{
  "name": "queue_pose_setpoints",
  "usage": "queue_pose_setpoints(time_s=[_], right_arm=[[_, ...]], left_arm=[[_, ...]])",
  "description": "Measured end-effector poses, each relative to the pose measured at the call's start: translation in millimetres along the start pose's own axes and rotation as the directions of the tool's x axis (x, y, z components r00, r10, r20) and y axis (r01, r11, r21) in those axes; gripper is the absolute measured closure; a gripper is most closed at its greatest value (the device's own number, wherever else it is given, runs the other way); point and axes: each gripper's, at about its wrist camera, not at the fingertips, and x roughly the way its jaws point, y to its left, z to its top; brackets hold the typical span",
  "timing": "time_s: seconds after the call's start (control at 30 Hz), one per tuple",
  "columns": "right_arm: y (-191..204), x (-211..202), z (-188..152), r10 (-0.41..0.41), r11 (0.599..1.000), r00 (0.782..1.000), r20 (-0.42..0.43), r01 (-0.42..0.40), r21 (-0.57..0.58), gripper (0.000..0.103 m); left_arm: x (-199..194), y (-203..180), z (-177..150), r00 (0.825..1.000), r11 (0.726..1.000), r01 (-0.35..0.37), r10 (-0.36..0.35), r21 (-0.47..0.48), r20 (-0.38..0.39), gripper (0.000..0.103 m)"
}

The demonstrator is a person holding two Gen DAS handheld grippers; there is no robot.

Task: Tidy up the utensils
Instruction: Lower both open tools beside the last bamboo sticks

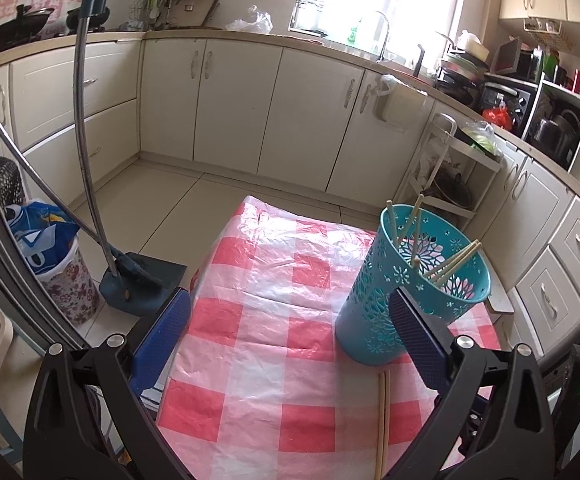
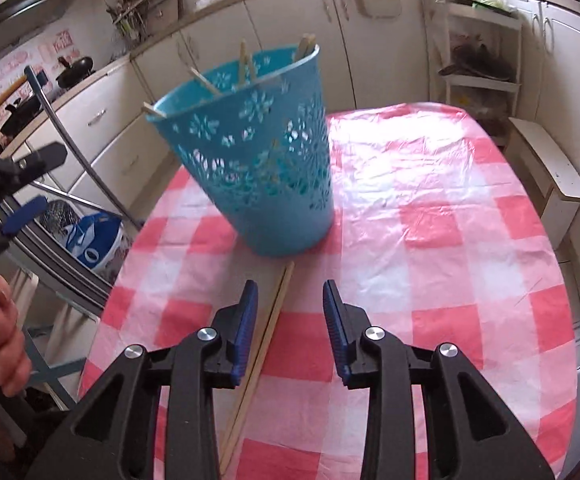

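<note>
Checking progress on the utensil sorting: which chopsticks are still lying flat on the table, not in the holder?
The pair of chopsticks lying side by side on the checked tablecloth, just in front of the teal holder; the others stand inside it.

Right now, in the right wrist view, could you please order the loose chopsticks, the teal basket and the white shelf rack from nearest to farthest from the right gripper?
From the right gripper:
1. Loose chopsticks, lying on the tablecloth just inside its left finger.
2. Teal basket, standing on the table ahead, slightly left.
3. White shelf rack, on the floor past the table's far edge, upper right.
</note>
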Motion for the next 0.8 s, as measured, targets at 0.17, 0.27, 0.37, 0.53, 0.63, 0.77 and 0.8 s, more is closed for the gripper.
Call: queue_pose_setpoints(time_s=[0.17, 0.27, 0.37, 0.53, 0.63, 0.77, 0.8], right_arm=[[6.5, 21.1, -8.4, 0.004, 1.0, 0.996, -0.087, -0.006, -0.023, 0.07], [13.1, 31.5, -13.1, -0.015, 0.998, 0.994, -0.109, 0.008, -0.059, 0.071], [20.7, 36.6, -13.7, -0.03, 0.996, 0.993, -0.116, 0.02, -0.091, 0.072], [28.0, 43.2, -16.6, -0.059, 0.991, 0.991, -0.119, 0.044, -0.129, 0.072], [27.8, 47.1, -17.3, -0.07, 0.99, 0.989, -0.128, 0.052, -0.135, 0.072], [27.7, 54.7, -18.7, -0.083, 0.988, 0.986, -0.145, 0.062, -0.144, 0.072], [27.6, 55.4, -19.2, -0.085, 0.987, 0.985, -0.149, 0.063, -0.146, 0.072]], left_arm=[[2.9, -4.8, 0.7, 1.0, 1.0, 0.003, -0.002, 0.011, -0.013, 0.008], [4.3, -7.3, 0.0, 1.0, 1.0, -0.002, 0.002, 0.025, -0.018, 0.008], [5.0, -9.0, -0.8, 1.0, 0.999, -0.003, 0.004, 0.035, -0.023, 0.008], [5.6, -10.5, -2.4, 1.0, 0.999, -0.005, 0.007, 0.046, -0.03, 0.008], [5.7, -11.9, -3.1, 0.999, 0.999, -0.004, 0.006, 0.052, -0.032, 0.008], [6.2, -12.9, -3.6, 0.999, 0.998, -0.005, 0.007, 0.059, -0.036, 0.008], [6.2, -12.9, -3.7, 0.999, 0.998, -0.005, 0.008, 0.06, -0.036, 0.008]])
